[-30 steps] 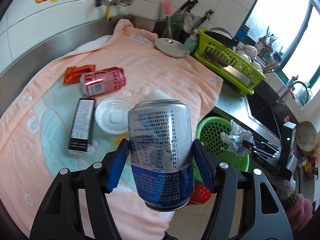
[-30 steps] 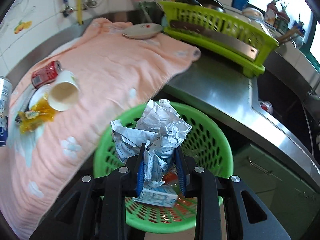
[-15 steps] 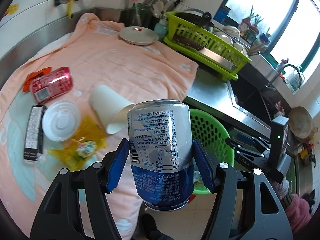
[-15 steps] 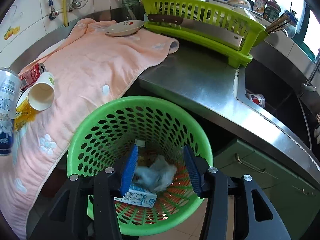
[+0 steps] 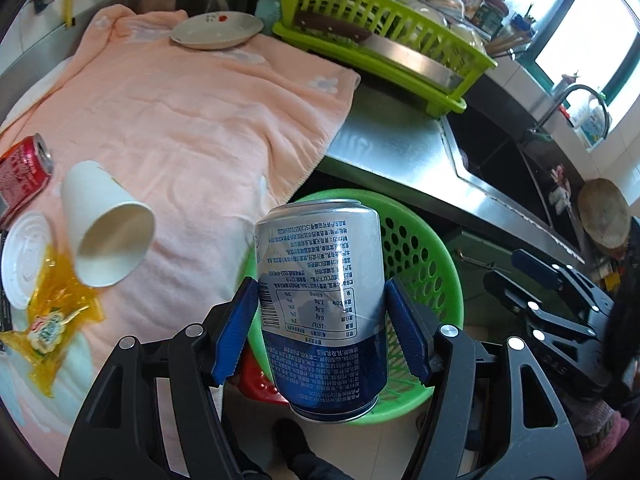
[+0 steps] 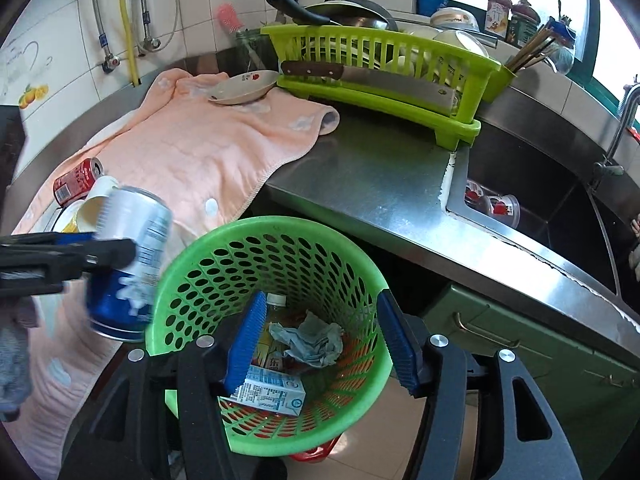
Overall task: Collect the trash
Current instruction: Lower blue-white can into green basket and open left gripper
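left gripper (image 5: 322, 332) clamped on a silver-and-blue drinks can (image 5: 323, 304), one blue pad against each side; the can is held with its printed text upside down, silver above and blue below, and hangs in front of the green perforated basket (image 5: 424, 264) on the floor beside the steel counter (image 5: 384, 148). right gripper (image 6: 322, 344) above the basket mouth; its jaws have just been opening and now stand apart with nothing between the pads. in the basket below them lie a crumpled grey-white paper wad (image 6: 310, 338), a small blue-and-white carton (image 6: 272, 394) and a capped bottle (image 6: 276, 306).

only the left wrist view shows the yellow snack wrapper (image 5: 52, 316) and the white round lid (image 5: 24, 256), which lie beside a white paper cup (image 5: 106, 232) on its side and a red can (image 5: 22, 176) on its side, all on the pink towel (image 5: 192, 120). only the right wrist view shows the basket's contents and the can from the side, blurred, just left of the basket rim. both views show the plate (image 6: 244, 88) at the towel's far end, the lime dish rack (image 6: 384, 68) and the sink (image 6: 532, 184).
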Demonstrator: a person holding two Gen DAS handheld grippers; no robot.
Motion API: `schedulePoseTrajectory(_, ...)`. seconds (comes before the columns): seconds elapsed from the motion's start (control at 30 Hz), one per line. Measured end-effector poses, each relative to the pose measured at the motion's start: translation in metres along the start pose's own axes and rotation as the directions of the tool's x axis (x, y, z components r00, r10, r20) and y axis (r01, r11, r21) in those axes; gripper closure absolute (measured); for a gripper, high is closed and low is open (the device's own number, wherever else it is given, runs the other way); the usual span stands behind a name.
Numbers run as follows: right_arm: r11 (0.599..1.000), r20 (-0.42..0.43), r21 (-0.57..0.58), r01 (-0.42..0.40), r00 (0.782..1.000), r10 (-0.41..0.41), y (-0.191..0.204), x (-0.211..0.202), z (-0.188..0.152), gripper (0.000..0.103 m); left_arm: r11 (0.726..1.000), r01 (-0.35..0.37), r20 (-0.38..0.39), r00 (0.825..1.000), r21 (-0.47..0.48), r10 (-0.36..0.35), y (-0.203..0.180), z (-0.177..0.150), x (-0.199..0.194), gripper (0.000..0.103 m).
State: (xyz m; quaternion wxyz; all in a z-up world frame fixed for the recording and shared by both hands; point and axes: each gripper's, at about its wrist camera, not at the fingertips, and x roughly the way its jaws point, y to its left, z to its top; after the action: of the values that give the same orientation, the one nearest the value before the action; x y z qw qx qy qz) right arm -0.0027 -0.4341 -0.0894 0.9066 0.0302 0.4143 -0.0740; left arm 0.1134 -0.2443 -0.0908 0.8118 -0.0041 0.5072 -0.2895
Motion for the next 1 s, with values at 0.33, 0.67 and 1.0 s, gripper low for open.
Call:
schedulePoseTrajectory(0.33,0.999,-0.003,-0.023,-0.024,1.0,0.024,0.005,0.004,0.003,0.047,1.0,-0.007,-0.059,0.998,-0.022,0.006,-0.004,-0.004,0.035,0.036)
schedulePoseTrajectory(0.67,0.992,0.002,-0.109,-0.057,0.998,0.058,0.027,0.01,0.019,0.046,0.997,-0.012,-0.049,0.999,-0.078,0.008,0.011,-0.016,0.032,0.032)
schedulePoseTrajectory(1.0,0.977,0.007,-0.184,-0.111,0.993,0.114,0.056,0.014,0.034,0.046,0.99,-0.042,0.003,0.999,-0.136,0.043,0.035,-0.025,0.003,0.032)
